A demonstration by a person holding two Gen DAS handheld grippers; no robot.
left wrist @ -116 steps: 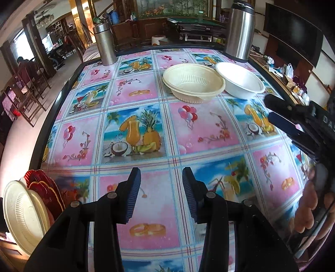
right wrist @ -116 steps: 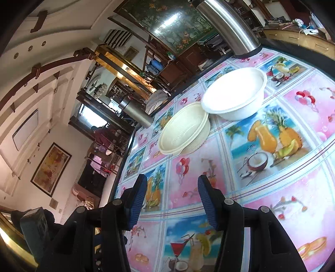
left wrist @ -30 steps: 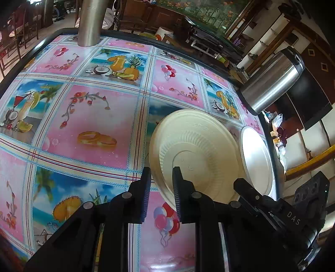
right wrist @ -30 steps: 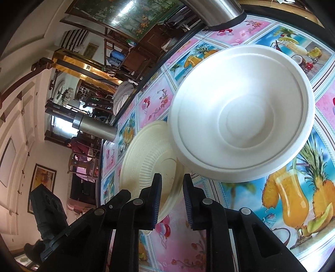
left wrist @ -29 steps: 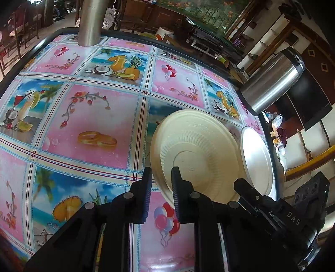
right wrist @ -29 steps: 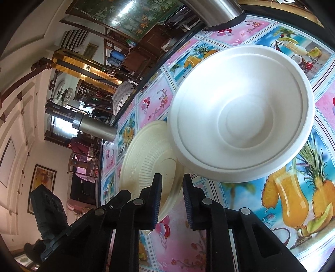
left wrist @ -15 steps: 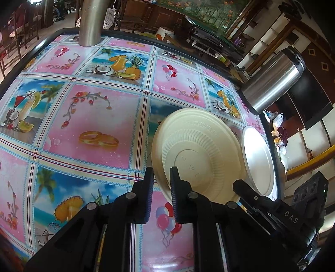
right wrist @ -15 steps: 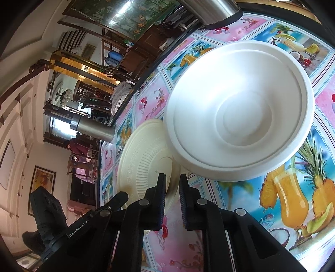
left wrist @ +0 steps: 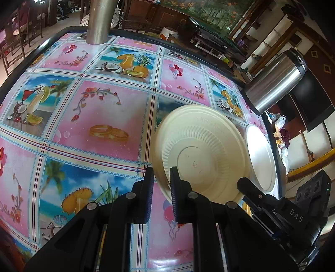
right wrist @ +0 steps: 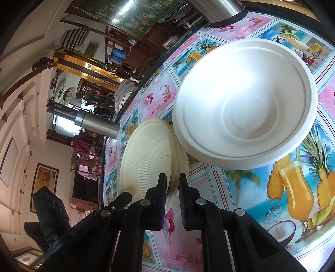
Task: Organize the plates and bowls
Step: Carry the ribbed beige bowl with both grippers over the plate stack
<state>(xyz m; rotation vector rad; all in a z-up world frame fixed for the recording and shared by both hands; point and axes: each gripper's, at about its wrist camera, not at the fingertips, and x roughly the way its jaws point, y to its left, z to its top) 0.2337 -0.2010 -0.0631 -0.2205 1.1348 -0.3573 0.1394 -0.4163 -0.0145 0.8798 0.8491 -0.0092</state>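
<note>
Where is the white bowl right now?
In the right wrist view the white bowl sits upper right on the patterned tablecloth, just right of the cream bowl, below a steel flask.

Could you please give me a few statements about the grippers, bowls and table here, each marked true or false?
1. Both grippers grip the cream bowl. True: left gripper and right gripper each pinch its rim.
2. The white bowl holds food. False: it is empty.
3. The white bowl is stacked inside the cream one. False: they sit side by side.
4. The tablecloth is patterned. True.
5. A steel flask stands on the table. True.
</note>
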